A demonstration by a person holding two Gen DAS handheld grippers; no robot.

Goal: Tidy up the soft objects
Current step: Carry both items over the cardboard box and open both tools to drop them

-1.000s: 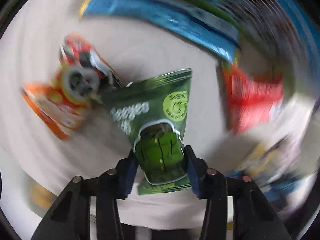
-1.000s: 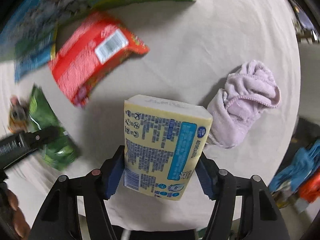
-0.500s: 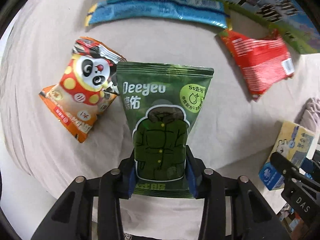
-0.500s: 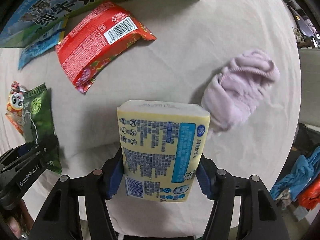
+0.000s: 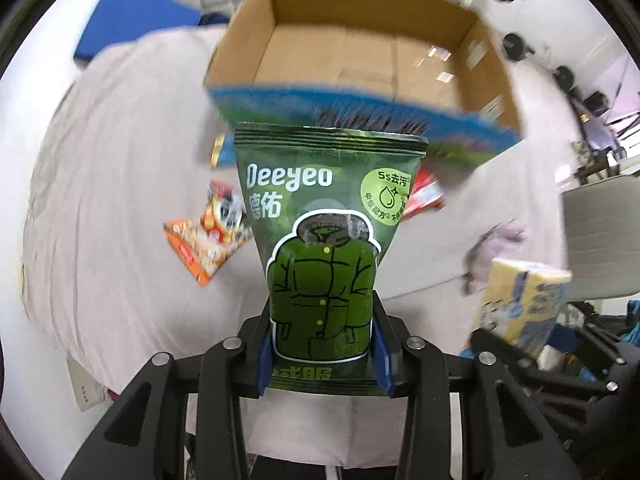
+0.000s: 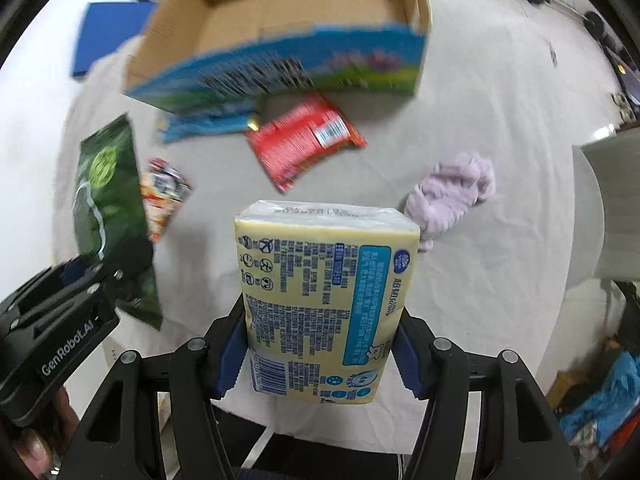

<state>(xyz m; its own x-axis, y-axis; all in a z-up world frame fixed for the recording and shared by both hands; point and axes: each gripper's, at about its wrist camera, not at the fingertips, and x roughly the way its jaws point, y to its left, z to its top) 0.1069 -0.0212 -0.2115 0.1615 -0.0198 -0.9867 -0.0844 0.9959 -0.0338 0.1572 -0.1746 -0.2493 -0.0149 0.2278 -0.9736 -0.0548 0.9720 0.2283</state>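
The left gripper [image 5: 323,344] is clamped on the bottom end of a glossy green Deeyeo pouch [image 5: 326,240], a flat crinkly foil bag printed with a cartoon puffer jacket; the pouch stands upright out of the blue pads, lifted off the cloth. The right gripper [image 6: 320,348] squeezes the lower half of a soft, pale yellow tissue pack [image 6: 326,300], a plump plastic-wrapped brick with blue print, its top bulging above the fingers.

Beyond both sits an open cardboard box [image 5: 360,44], plain brown inside, its outer wall printed blue and green. On the wrinkled off-white tablecloth [image 6: 480,120] lie a shiny red snack packet [image 6: 304,140] with a barcode, a long blue wrapper [image 6: 200,130] tucked against the box wall, an orange panda snack bag [image 5: 212,232] just left of the green pouch, and a crumpled lilac towel [image 6: 452,192] with a fuzzy pile, just right of the tissue pack's top.
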